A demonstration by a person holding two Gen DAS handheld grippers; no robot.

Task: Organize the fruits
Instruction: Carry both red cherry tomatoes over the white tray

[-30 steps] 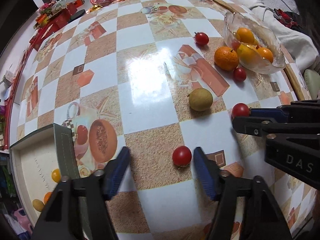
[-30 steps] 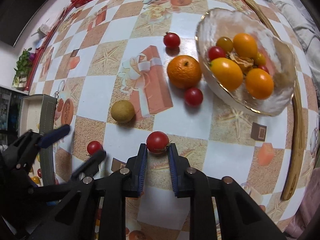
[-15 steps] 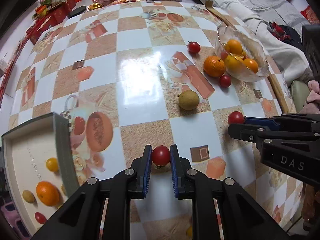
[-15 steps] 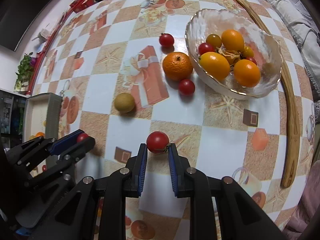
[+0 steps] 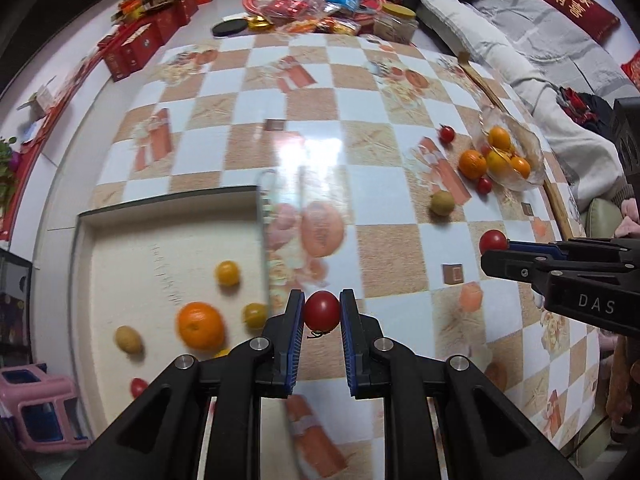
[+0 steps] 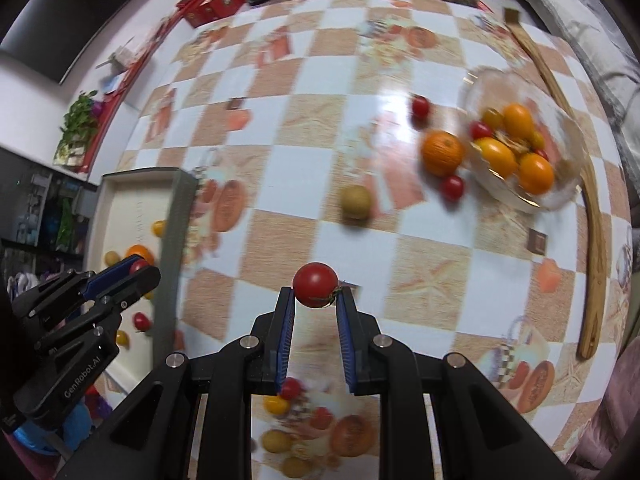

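Note:
My left gripper is shut on a red cherry tomato, held above the table just right of the shallow cream box. Inside the box lie an orange, small yellow fruits and a brown one. My right gripper is shut on a second red tomato, lifted over the checkered tabletop; from the left wrist view that tomato sits at the right. A glass bowl of orange and yellow fruits stands far right, with an orange, two red tomatoes and a brown-green fruit loose beside it.
A wooden stick lies along the table's right edge. Red gift boxes and snack packets crowd the far end. A pink stool stands on the floor left of the box. A sofa with grey bedding lies right.
The left gripper closed on the red tomato, lifted it and carried it left toward the box. The right gripper rose with its tomato and shifted left as well.

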